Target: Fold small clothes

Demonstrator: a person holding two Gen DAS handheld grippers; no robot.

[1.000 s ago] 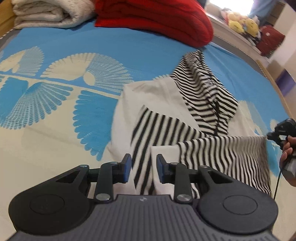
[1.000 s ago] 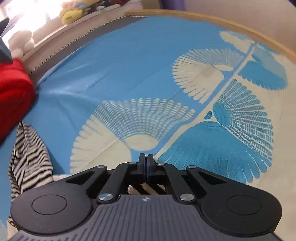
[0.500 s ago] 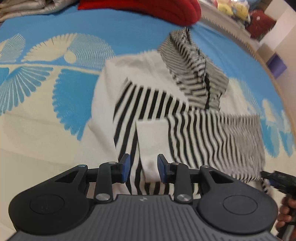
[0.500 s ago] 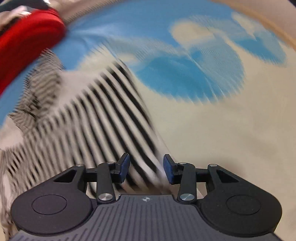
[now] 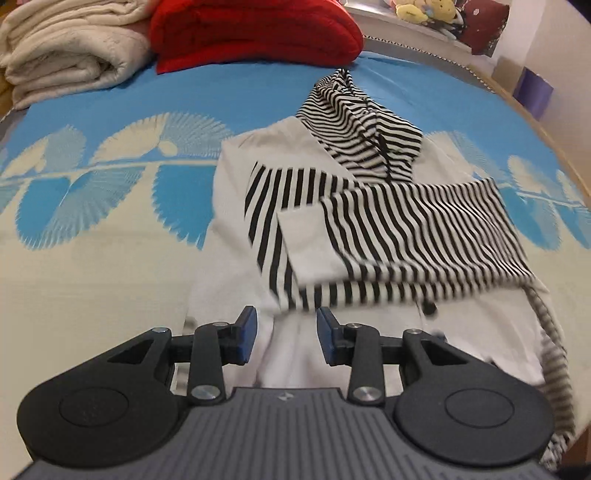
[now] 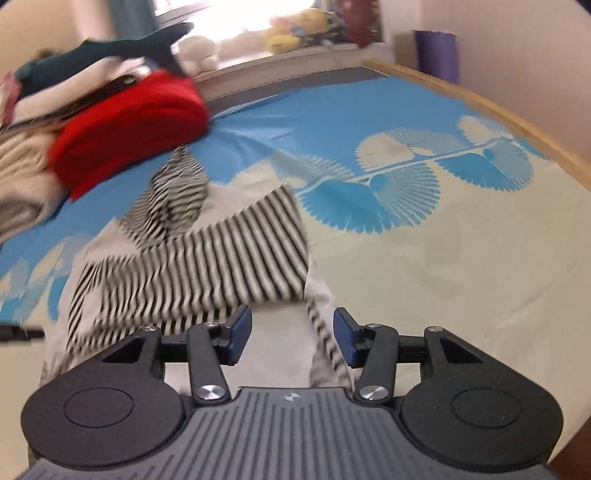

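Observation:
A small white hoodie with black-and-white striped hood and striped sleeves lies flat on the bed. Both sleeves are folded across its chest, the right sleeve lying over the left one. My left gripper is open and empty, above the hoodie's lower white hem. My right gripper is open and empty, above the garment's lower right edge, next to the folded striped sleeve.
The bed has a blue and cream fan-pattern sheet. A folded red blanket and a cream blanket lie at the head. Plush toys sit on the sill behind. A wooden bed edge runs along the right.
My right gripper, shut on the striped sleeve a second ago, has opened and let it go across the chest. Both grippers have drawn back toward the hoodie's hem.

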